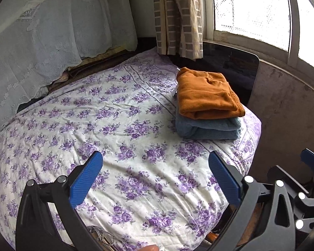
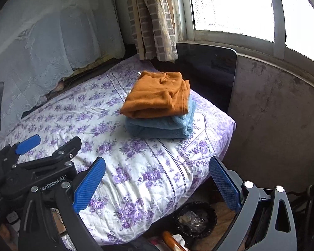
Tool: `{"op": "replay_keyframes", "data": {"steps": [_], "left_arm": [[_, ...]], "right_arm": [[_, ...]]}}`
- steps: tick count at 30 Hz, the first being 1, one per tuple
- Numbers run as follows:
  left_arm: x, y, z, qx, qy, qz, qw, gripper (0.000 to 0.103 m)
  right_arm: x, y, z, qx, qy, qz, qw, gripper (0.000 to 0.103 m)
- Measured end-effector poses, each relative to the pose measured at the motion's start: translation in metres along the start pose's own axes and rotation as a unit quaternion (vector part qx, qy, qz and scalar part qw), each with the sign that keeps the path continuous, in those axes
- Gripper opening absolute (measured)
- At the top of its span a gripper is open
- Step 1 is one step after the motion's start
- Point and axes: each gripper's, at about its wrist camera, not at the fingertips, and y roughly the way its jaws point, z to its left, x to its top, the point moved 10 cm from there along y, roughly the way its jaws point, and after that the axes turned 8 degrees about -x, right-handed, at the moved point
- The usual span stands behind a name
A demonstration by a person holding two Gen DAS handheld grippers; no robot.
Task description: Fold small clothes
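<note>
Bed: floral sheet (image 1: 119, 113) lying slightly wrinkled
Clothes: orange garment (image 1: 207, 94) sitting folded atop folded blue garment (image 1: 207, 129)
Left gripper (image 1: 155, 179): hovering, jaws released, empty
Right gripper (image 2: 157, 185): hovering, jaws released, empty

Two folded clothes stacked: orange top (image 1: 207, 96) lying flat on blue fleece (image 1: 207, 128), edges roughly aligned, blue showing below and to the right. Resting on bed (image 1: 115, 125) near its far right corner.
</note>
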Motion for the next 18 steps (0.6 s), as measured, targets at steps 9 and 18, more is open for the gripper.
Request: {"op": "replay_keyframes", "data": {"steps": [9,18], "left_arm": [[0.0022,-0.0064,0.0035,0.002,-0.003,-0.008,1.0000,0.099],[0.0025,-0.0072,0.0068,0.009,0.001,-0.009,0.9999,0.099]], "right_arm": [[-0.0005,0.0014,0.0052,0.034,0.017,0.004,0.999,0.099],[0.0008,0.0010,0.0055,0.029,0.013,0.001,0.999,0.099]]}}
